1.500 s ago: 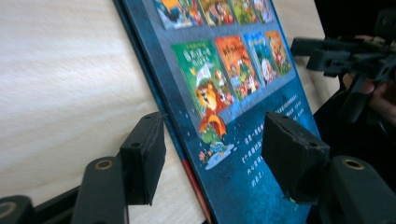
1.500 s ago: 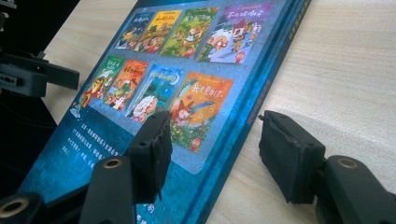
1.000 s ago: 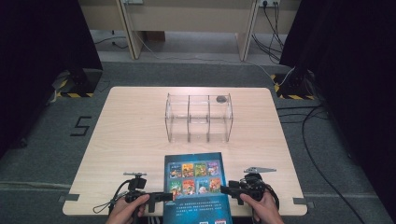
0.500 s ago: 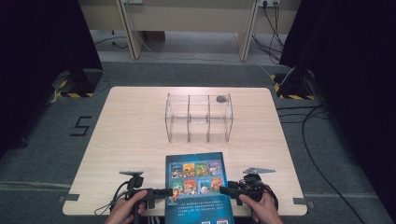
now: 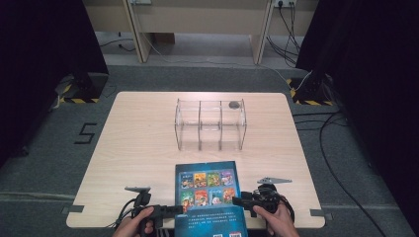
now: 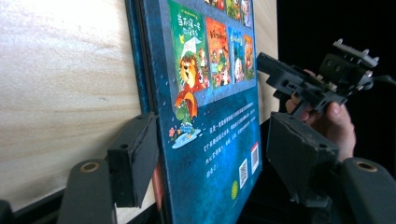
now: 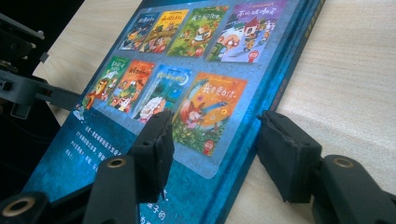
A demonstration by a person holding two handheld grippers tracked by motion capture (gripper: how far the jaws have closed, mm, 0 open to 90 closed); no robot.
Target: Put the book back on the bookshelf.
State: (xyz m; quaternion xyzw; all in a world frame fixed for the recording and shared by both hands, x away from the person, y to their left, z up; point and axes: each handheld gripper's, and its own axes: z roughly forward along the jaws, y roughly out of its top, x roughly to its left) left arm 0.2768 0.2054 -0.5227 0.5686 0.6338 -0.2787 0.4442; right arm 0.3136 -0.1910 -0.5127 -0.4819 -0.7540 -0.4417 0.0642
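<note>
A blue picture book (image 5: pixel 207 197) lies flat at the table's front edge and sticks out past it. My left gripper (image 5: pixel 178 211) comes in from the book's left side. In the left gripper view its jaws (image 6: pixel 217 161) have just been opening. One pad sits against the book's (image 6: pixel 205 93) underside and the other stands a small gap off the cover. My right gripper (image 5: pixel 237 201) is at the book's right edge. In the right gripper view it (image 7: pixel 219 154) straddles that edge of the book (image 7: pixel 187 70), one pad over the cover and one beside the edge, open.
A clear plastic organiser (image 5: pixel 210 123) with three compartments stands mid-table, with a small grey round object (image 5: pixel 233 104) by its far right corner. The wooden table (image 5: pixel 138 148) is bare on both sides of it. Dark curtains and cables surround the table.
The left hand has edged slightly toward the table's front-left. The book and the right gripper have stayed in place.
</note>
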